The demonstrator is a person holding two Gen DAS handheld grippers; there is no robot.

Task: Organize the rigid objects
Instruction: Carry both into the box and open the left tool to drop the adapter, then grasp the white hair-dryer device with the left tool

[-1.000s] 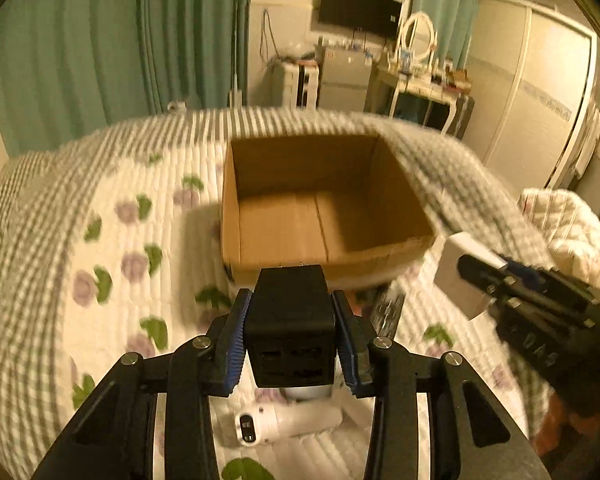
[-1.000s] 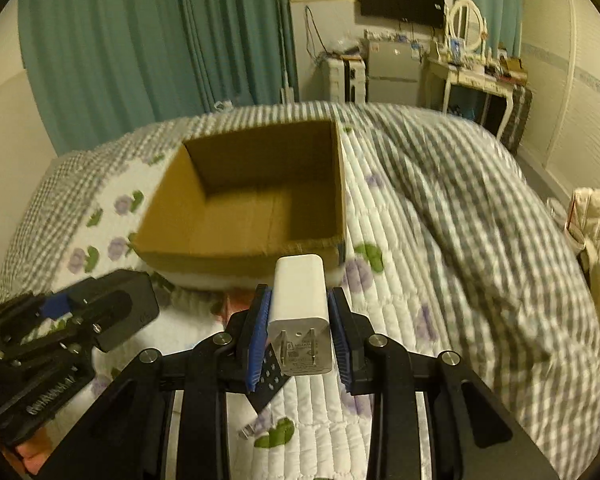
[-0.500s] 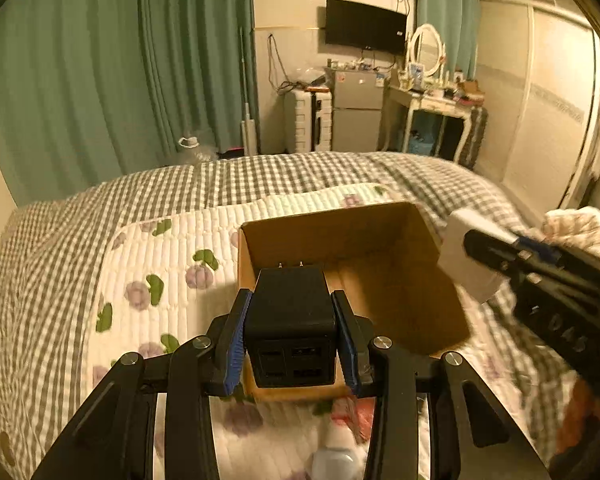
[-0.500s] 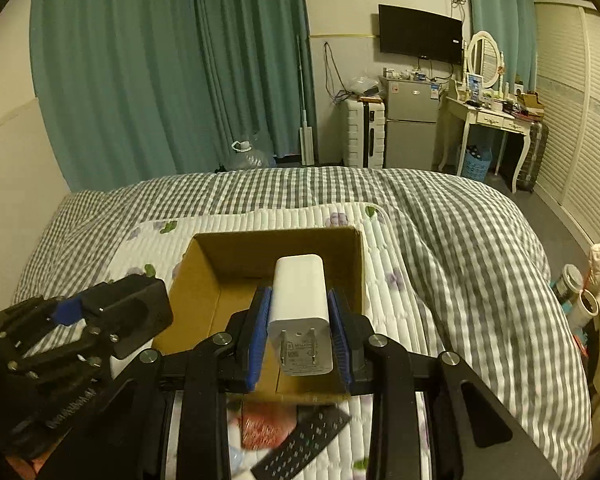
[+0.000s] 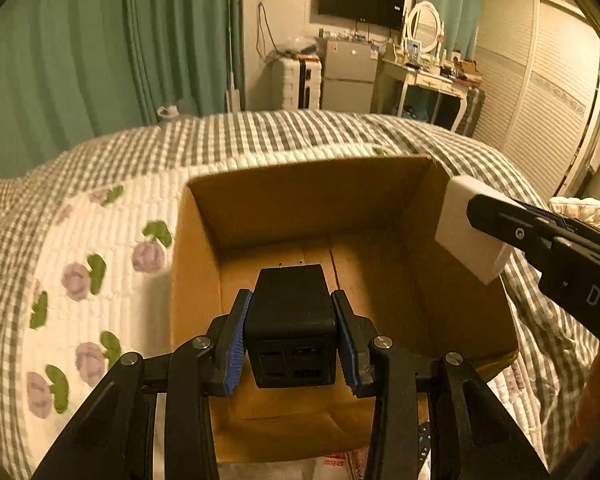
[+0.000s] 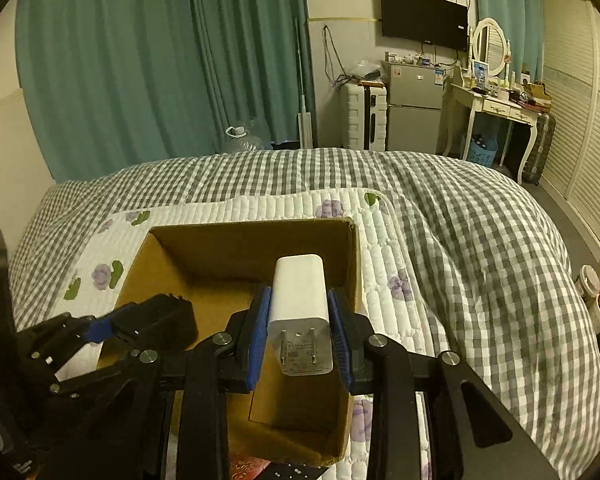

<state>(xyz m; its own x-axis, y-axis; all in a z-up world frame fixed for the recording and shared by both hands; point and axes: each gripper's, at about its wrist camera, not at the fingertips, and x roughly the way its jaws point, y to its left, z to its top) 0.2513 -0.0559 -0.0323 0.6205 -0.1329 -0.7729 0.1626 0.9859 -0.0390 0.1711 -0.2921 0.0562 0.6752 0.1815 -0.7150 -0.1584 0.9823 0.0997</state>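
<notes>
An open cardboard box [image 5: 204, 264] sits on the bed; its inside looks empty. It also shows in the right wrist view [image 6: 240, 240]. My left gripper [image 5: 292, 320] is shut on a black charger [image 5: 290, 312] and holds it over the near part of the box. My right gripper [image 6: 299, 312] is shut on a white charger [image 6: 299, 292] with its prongs toward the camera, held above the box's right side. The white charger [image 5: 466, 228] and the right gripper also show at the right of the left wrist view. The black charger [image 6: 160, 320] shows at the left of the right wrist view.
The box rests on a white floral quilted mat [image 5: 112, 240] over a grey checked bedspread [image 6: 480, 240]. A dark remote-like item [image 6: 296, 472] and a red packet [image 6: 246, 468] lie just before the box's near edge. Curtains, fridge and dressing table stand beyond the bed.
Both grippers moved forward and lowered over the box, each still holding its charger; the box now fills more of both views.
</notes>
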